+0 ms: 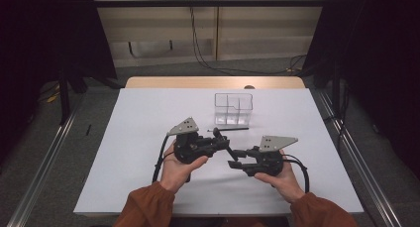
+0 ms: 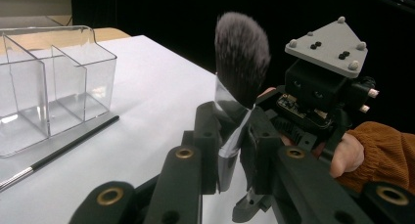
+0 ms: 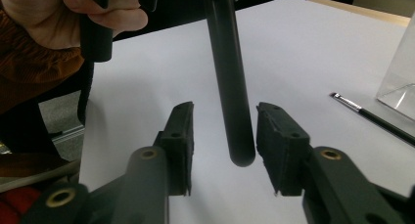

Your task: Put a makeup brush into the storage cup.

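Observation:
A makeup brush with a dark fluffy head [image 2: 242, 57] and a silver ferrule stands upright between the jaws of my left gripper [image 2: 230, 150], which is shut on the ferrule. Its black handle [image 3: 230, 97] hangs down between the jaws of my right gripper [image 3: 224, 117]; those jaws stand apart on either side of the handle's rounded end, with a gap on each side. In the high view the left gripper [image 1: 225, 143] and right gripper [image 1: 234, 162] meet tip to tip above the white table [image 1: 148, 138], near its front middle.
A clear plastic organizer [image 1: 233, 109] with several compartments stands behind the grippers, also in the left gripper view [image 2: 49, 82]. A thin black brush [image 1: 229, 129] lies flat just in front of it. The person's hands and orange sleeves enter from the table's near edge.

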